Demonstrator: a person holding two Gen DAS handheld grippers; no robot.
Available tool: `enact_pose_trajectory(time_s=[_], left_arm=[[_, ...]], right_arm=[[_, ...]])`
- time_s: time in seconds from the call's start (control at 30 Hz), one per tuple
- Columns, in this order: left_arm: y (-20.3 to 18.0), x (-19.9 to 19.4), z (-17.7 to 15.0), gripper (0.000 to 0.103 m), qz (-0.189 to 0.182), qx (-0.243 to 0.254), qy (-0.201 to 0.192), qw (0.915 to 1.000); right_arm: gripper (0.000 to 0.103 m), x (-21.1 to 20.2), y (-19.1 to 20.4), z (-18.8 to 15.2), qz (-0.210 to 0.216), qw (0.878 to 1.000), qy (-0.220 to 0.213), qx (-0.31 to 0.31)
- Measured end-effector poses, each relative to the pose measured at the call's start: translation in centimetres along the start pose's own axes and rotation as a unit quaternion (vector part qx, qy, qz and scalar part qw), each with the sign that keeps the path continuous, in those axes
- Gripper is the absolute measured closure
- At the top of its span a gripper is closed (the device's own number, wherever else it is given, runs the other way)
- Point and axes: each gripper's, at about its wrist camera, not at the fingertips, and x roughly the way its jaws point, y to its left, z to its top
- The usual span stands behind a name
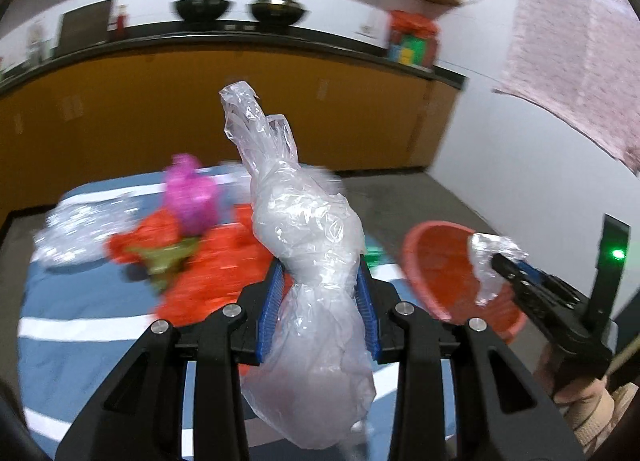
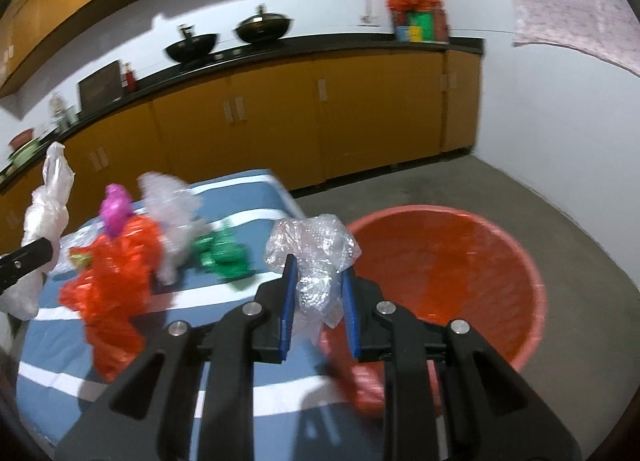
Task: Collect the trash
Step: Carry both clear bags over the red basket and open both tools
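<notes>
Left wrist view: a crumpled clear plastic bag (image 1: 312,261) pinched in the left claw (image 1: 318,301), bubble wrap (image 2: 316,257) pinched in the right claw (image 2: 318,301) beside the red bin (image 2: 472,261), with blurred, apparently plastic, scraps (image 2: 116,281) on the blue-striped counter (image 2: 240,189).

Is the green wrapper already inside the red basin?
No: the green wrapper lies on the blue striped cloth, left of the red basin.

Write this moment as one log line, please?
left gripper: shut on clear plastic bag | right gripper: shut on bubble wrap | red basin: nearby
</notes>
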Motion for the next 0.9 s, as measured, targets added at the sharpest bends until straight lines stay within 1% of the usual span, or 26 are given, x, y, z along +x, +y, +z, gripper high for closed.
enact_pose_trajectory(time_s=[0.1, 0.23, 0.33, 0.43, 0.6, 0.8, 0.83, 0.9], left_arm=[[-3.3, 2.1, 0.1, 0.067, -0.034, 0.024, 0.013, 0.9991], [-7.4, 5.5, -0.1, 0.067, -0.074, 0.05, 0.039, 0.9952], [-9.7, 8.0, -0.2, 0.067, -0.094, 0.065, 0.06, 0.9917], [-11.4, 9.9, -0.2, 0.067, -0.105, 0.083, 0.072, 0.9883], [-13.5, 11.7, -0.9, 0.067, -0.122, 0.112, 0.089, 0.9822], [-14.8, 13.8, -1.0, 0.067, -0.126, 0.128, 0.107, 0.9778], [-14.9, 14.0, -1.0, 0.067, -0.124, 0.129, 0.109, 0.9778], [-14.7, 14.4, -1.1, 0.064, -0.124, 0.129, 0.115, 0.9772]], right_arm=[[0.081, 0.0, -3.0, 0.1, -0.021, 1.0, 0.004, 0.017], [0.081, 0.4, -6.2, 0.0, -0.043, 0.999, 0.01, 0.029], [0.081, 1.0, -8.0, -0.1, -0.054, 0.998, 0.016, 0.038], [0.081, 1.7, -9.4, 0.2, -0.06, 0.997, 0.02, 0.046], [0.081, 3.0, -11.1, 0.6, -0.066, 0.996, 0.023, 0.051], [0.078, 4.3, -12.1, 0.9, -0.063, 0.996, 0.025, 0.054], [0.077, 4.5, -12.2, 1.0, -0.063, 0.996, 0.024, 0.055], [0.069, 4.7, -12.4, 1.2, -0.059, 0.996, 0.023, 0.058]])
